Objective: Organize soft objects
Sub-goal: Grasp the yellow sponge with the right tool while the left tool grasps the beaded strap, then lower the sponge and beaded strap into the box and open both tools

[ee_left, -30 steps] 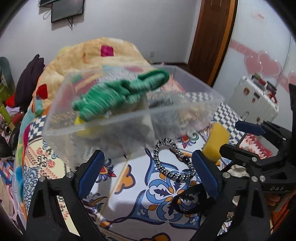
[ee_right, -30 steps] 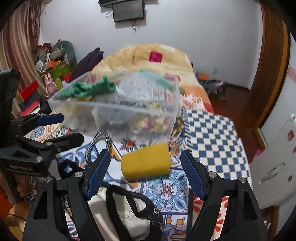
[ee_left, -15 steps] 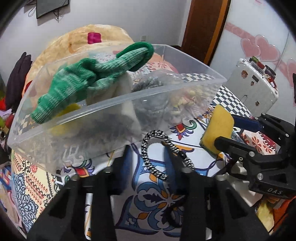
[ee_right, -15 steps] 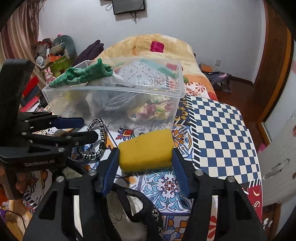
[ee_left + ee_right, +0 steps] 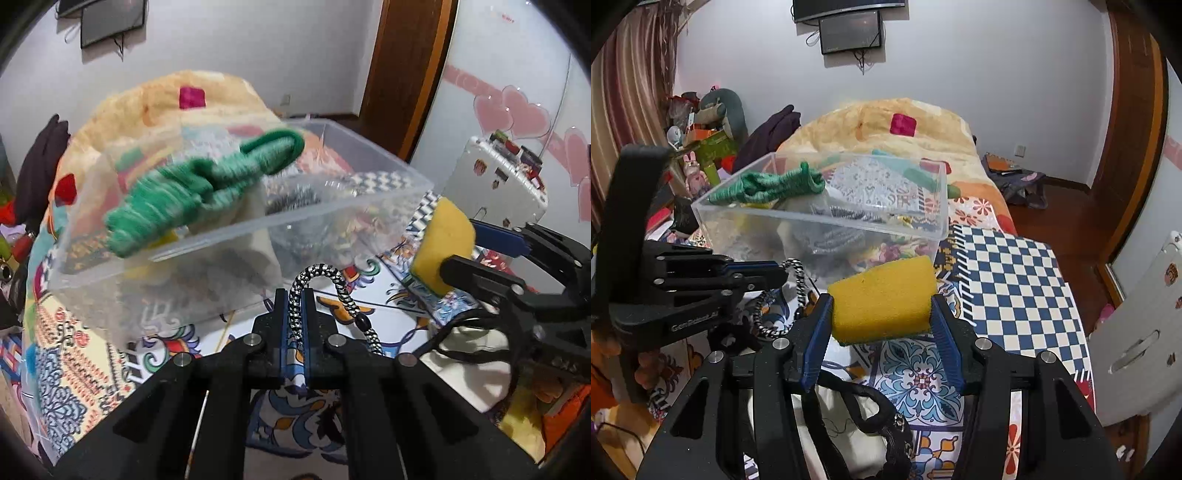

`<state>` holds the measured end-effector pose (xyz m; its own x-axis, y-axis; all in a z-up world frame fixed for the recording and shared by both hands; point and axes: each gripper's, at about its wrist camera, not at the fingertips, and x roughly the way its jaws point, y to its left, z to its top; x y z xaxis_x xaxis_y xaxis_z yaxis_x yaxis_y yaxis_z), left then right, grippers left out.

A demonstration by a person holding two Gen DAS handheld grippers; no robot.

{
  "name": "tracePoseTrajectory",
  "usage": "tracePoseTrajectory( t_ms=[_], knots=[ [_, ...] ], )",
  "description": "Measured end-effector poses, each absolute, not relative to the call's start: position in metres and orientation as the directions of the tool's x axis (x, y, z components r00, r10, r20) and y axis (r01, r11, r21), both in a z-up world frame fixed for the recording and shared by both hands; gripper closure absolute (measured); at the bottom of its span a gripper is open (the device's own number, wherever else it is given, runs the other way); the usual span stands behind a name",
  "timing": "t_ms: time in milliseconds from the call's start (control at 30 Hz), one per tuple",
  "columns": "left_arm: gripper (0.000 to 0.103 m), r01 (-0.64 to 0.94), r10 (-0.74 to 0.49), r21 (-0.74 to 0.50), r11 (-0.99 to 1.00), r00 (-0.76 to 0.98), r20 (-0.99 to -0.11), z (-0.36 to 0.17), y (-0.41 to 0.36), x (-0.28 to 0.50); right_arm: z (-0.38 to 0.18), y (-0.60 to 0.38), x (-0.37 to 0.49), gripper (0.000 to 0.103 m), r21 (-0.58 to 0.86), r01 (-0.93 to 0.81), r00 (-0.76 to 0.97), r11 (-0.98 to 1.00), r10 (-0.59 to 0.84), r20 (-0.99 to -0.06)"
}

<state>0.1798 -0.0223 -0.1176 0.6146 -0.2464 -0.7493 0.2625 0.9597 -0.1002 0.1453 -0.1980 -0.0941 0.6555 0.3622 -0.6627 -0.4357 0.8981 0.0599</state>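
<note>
We see the black-and-white braided cord [image 5: 334, 284] pinched between the two blue pads of our left gripper [image 5: 294, 314], which are clenched tight on one side of its loop; the rest of the loop arches up past the fingertips and trails down to their right. Our right gripper [image 5: 882, 306] has the yellow sponge [image 5: 882, 299] squeezed between its fingers, both pads pressing on the sponge's ends. Just beyond both sets of fingertips stands the clear plastic bin [image 5: 916, 230], with a green knitted piece [image 5: 199, 192] draped over its near-left rim and other soft items inside. Under the fingers lies the patterned bedspread [image 5: 1008, 280], and a white cloth with black straps [image 5: 860, 417] lies below the right gripper.
</note>
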Motion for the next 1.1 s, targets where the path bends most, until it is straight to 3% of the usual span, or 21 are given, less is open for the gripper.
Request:
tracePoseTrajectory(
  t_ms=[300, 533, 1100],
  knots=[
    [0.098, 0.219, -0.239, -0.110, 0.970, 0.742, -0.626, -0.061, 0.006, 0.166, -0.061, -0.190, 0.147, 0.054, 0.027, -0.445, 0.713, 0.895, 0.372, -0.595],
    [0.098, 0.133, -0.158, -0.086, 0.987, 0.807, -0.570, -0.036, 0.032, 0.176, -0.040, -0.172, 0.161, 0.054, 0.013, -0.464, 0.739, 0.886, 0.395, -0.546],
    [0.098, 0.032, -0.041, -0.025, 0.999, 0.756, -0.654, -0.077, 0.045, 0.224, -0.068, -0.139, 0.209, 0.054, -0.027, -0.473, 0.668, 0.881, 0.338, -0.663]
  ],
)
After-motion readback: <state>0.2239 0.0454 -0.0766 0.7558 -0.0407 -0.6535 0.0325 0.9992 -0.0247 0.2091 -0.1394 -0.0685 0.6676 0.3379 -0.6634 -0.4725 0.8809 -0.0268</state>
